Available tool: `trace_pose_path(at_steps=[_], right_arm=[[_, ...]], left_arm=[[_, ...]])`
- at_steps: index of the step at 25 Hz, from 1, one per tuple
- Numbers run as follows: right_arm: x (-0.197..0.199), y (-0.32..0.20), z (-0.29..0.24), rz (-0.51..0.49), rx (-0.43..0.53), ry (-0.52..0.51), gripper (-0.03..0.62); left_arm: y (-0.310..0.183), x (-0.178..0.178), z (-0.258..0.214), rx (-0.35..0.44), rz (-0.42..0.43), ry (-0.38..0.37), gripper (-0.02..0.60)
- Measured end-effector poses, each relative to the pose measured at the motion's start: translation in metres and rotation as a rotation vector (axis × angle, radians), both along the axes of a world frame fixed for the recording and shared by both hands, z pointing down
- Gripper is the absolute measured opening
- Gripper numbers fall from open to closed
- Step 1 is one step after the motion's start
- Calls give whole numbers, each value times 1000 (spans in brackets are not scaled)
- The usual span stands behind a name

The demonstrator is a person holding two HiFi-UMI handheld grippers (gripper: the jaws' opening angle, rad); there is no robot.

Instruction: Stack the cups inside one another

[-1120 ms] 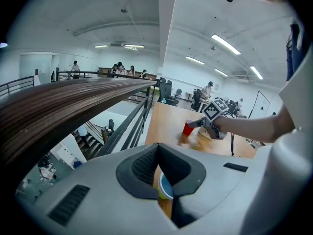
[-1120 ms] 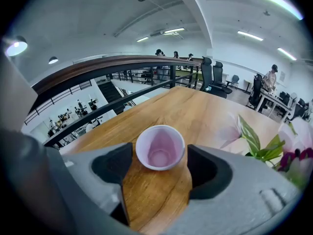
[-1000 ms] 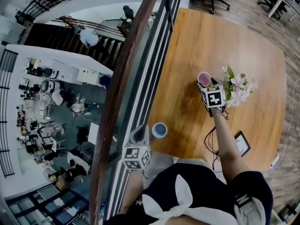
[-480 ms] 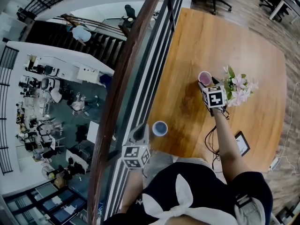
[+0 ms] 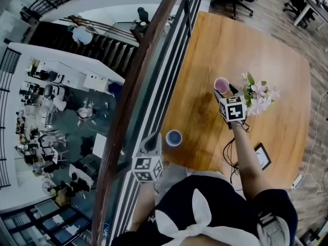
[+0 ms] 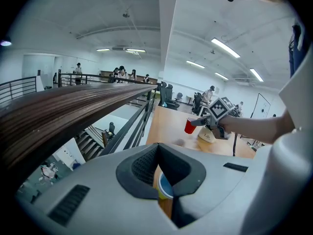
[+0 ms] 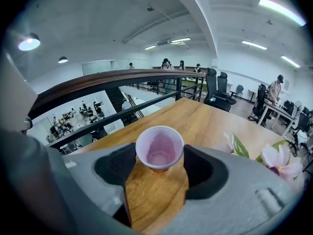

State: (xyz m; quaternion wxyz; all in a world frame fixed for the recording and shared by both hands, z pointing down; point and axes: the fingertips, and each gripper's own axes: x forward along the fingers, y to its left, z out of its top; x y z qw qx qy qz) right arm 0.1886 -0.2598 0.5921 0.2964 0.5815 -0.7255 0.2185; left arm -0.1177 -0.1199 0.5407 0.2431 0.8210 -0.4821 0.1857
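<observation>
The red cup is gripped upright, clear of the table, by the right gripper, whose wide-set jaws have just been closing on it. The blue cup stands well apart toward the person, just beside the left gripper, whose tips meet on nothing. The red cup is raised slightly since a second ago.

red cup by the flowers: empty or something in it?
Empty. The right gripper view looks straight into the red cup and shows only its bare pale inside, down to the bottom.
</observation>
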Motion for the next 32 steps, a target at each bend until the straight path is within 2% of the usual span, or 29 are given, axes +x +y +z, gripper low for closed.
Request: trace_pose_path(at_steps=[15, 32], right_arm=[[-30, 38, -38, -67, 62, -1, 301], [-60, 100, -72, -161, 119, -18, 301]], left_arm=[[16, -14, -16, 60, -13, 9, 17], [45, -9, -23, 81, -3, 26, 17]])
